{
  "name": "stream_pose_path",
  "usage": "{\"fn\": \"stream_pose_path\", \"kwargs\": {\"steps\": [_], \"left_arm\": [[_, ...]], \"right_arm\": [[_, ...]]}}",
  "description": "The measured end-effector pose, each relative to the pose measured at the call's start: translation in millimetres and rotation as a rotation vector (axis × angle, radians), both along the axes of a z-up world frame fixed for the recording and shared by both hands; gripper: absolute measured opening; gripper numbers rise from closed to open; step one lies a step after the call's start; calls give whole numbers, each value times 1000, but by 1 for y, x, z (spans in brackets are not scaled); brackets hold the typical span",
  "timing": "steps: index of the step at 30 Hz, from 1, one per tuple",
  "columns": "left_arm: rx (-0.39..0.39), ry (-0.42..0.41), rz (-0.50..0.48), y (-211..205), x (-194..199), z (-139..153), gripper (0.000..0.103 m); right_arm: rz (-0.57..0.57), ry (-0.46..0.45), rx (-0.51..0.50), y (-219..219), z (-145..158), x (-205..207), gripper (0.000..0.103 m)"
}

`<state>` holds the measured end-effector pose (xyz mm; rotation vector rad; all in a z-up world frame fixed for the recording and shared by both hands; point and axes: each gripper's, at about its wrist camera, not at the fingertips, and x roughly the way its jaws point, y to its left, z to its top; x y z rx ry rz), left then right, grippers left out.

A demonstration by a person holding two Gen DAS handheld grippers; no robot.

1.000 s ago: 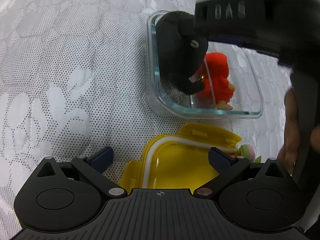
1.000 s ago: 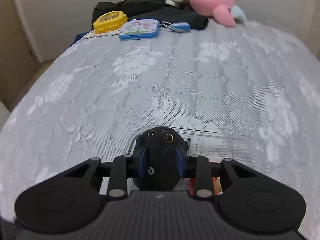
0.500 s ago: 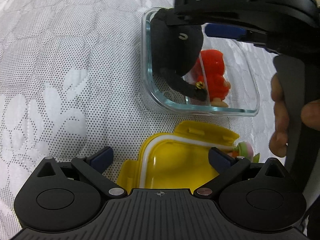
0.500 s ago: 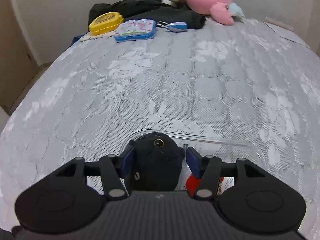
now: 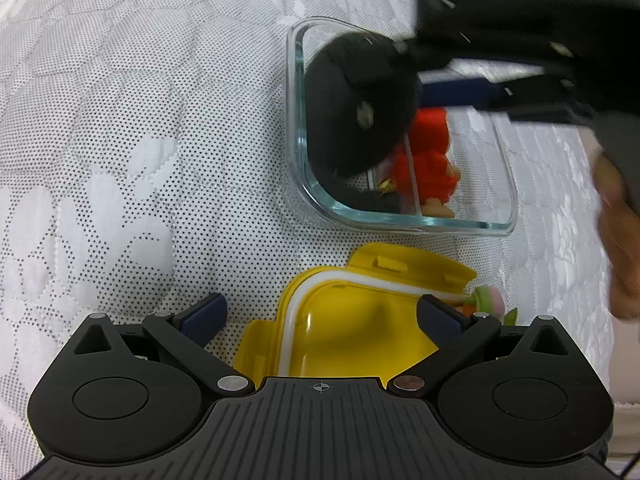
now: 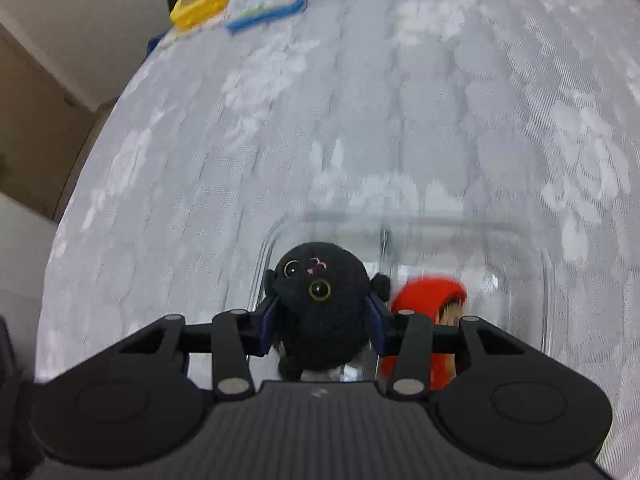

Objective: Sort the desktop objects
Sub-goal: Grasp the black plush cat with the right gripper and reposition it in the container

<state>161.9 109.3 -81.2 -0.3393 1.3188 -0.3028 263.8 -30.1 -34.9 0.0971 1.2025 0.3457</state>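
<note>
The black plush toy (image 6: 320, 304) is a round, fuzzy ball with two glossy amber-ringed eyes and a small pink stitched nose; a thin dark limb or tail trails from its underside toward a small gold bell (image 5: 386, 186). It stands roughly upright in the left compartment of the glass container (image 5: 296, 128), face turned up toward the right wrist camera, its long axis running from the container floor upward. The right tool (image 6: 322, 318) straddles it, a blue pad at each flank and the jaws closing, though blur hides whether the pads press into the fur. A glass divider splits the container into two compartments, and across it lies one red plush figure (image 5: 430, 160), its hooded head toward the far wall and its pale feet toward the near wall. One yellow lid (image 5: 352, 328) with a white seal lies just in front of the container on the quilted bed cover (image 5: 140, 140), with a small pink and green trinket (image 5: 490, 298) at its right corner. The left tool (image 5: 320, 314) hangs over the lid with jaws wide, holding nothing.
</note>
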Motion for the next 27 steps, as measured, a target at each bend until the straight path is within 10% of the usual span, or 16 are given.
{"fn": "stream_pose_path", "kwargs": {"steps": [7, 11, 18, 27], "left_arm": [[-9, 7, 6, 1, 2, -2, 103], [-3, 3, 3, 0, 2, 0, 103], [49, -5, 4, -2, 2, 3, 103], [-3, -105, -48, -11, -7, 27, 103]], "right_arm": [[11, -183, -33, 9, 6, -6, 53], [48, -278, -82, 13, 28, -38, 76], [66, -227, -206, 37, -8, -37, 56], [57, -20, -46, 10, 19, -20, 47]]}}
